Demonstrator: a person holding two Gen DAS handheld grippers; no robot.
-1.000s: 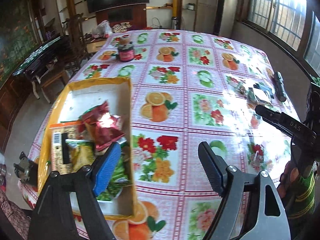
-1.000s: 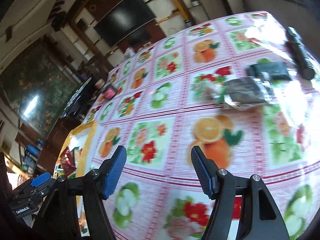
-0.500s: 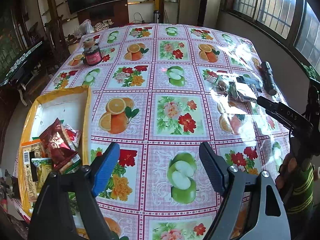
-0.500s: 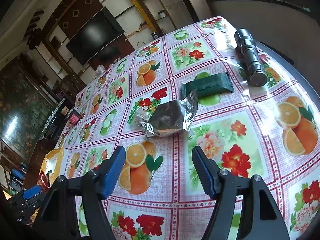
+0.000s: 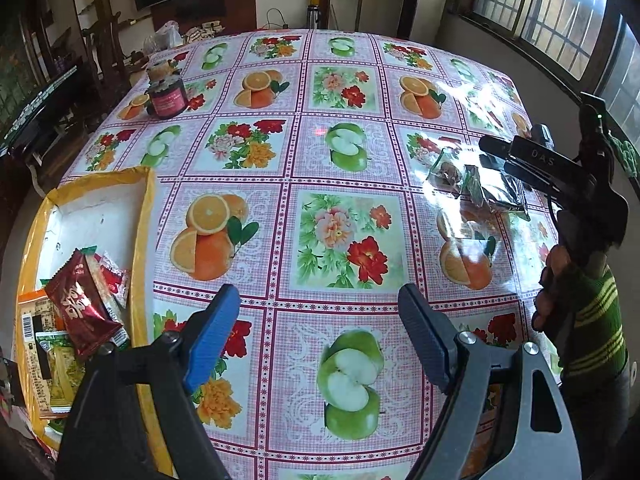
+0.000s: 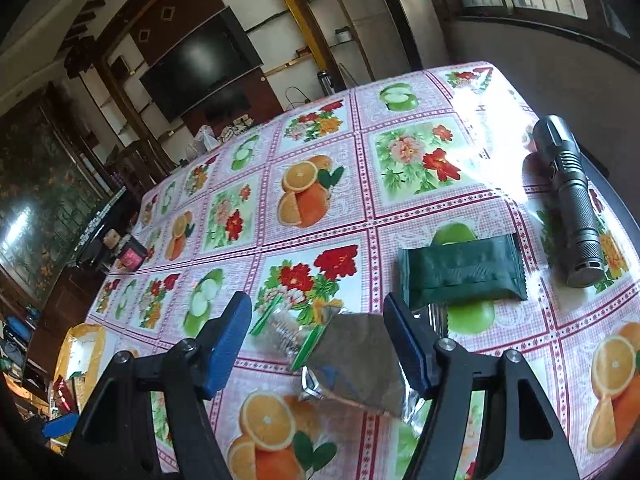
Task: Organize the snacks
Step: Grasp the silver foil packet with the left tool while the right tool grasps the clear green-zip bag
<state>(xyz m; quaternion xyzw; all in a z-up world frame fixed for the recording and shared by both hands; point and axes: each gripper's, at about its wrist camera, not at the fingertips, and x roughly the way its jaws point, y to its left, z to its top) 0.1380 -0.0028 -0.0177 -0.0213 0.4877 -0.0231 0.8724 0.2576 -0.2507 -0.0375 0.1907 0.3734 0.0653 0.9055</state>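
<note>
Daylight pours in from the windows [image 5: 536, 8] on my right and lays hard white glare across the right edge of the tablecloth [image 5: 320, 160], washing out its pattern there. In my right view the same glare whitens the cloth's far right corner. The room's left side sits dim. Both views bow strongly toward their dark rims; the foil packet [image 6: 356, 364] between my right fingers looks soft.

Black-framed tongs [image 5: 318, 336] — blue pad, dark pad, silver screws; green yellow-striped sleeve [image 5: 596, 332].
</note>
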